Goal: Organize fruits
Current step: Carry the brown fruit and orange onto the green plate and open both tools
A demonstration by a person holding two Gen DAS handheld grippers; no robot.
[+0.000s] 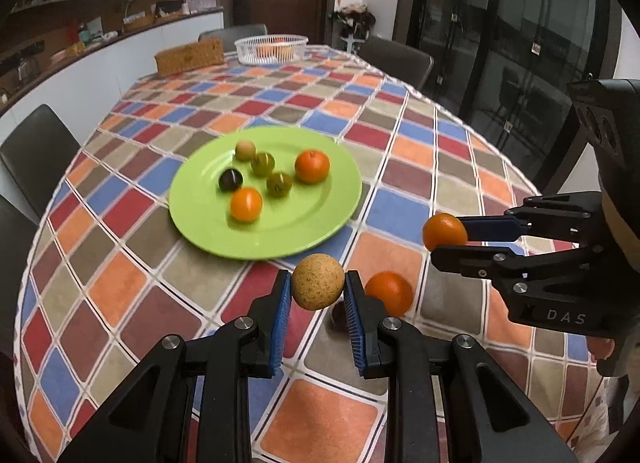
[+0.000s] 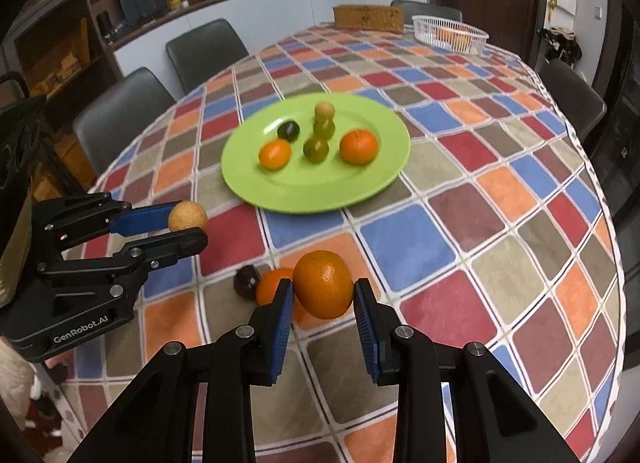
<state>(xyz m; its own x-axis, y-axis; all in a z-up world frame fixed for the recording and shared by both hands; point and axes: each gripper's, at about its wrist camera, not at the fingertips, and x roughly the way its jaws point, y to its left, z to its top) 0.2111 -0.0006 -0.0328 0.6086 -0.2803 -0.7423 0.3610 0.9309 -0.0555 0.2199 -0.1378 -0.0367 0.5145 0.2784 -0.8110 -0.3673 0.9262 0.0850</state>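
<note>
My left gripper (image 1: 318,283) is shut on a tan speckled round fruit (image 1: 318,281), lifted above the tablecloth; the same gripper (image 2: 188,229) and tan fruit (image 2: 187,216) show at left in the right wrist view. My right gripper (image 2: 323,291) is shut on an orange (image 2: 323,283), also raised; from the left wrist it appears at right as gripper (image 1: 444,239) and orange (image 1: 445,231). A green plate (image 1: 304,231) (image 2: 360,187) ahead holds two oranges, two green fruits, a dark one and a tan one. On the cloth below lie another orange (image 1: 390,292) (image 2: 272,283) and a dark plum (image 2: 245,282).
The table wears a colourful checked cloth (image 1: 420,183). At its far end stand a white basket (image 1: 271,48) (image 2: 450,33) with fruit and a woven box (image 1: 190,57) (image 2: 368,17). Dark chairs (image 2: 206,49) ring the table; a counter runs along the wall.
</note>
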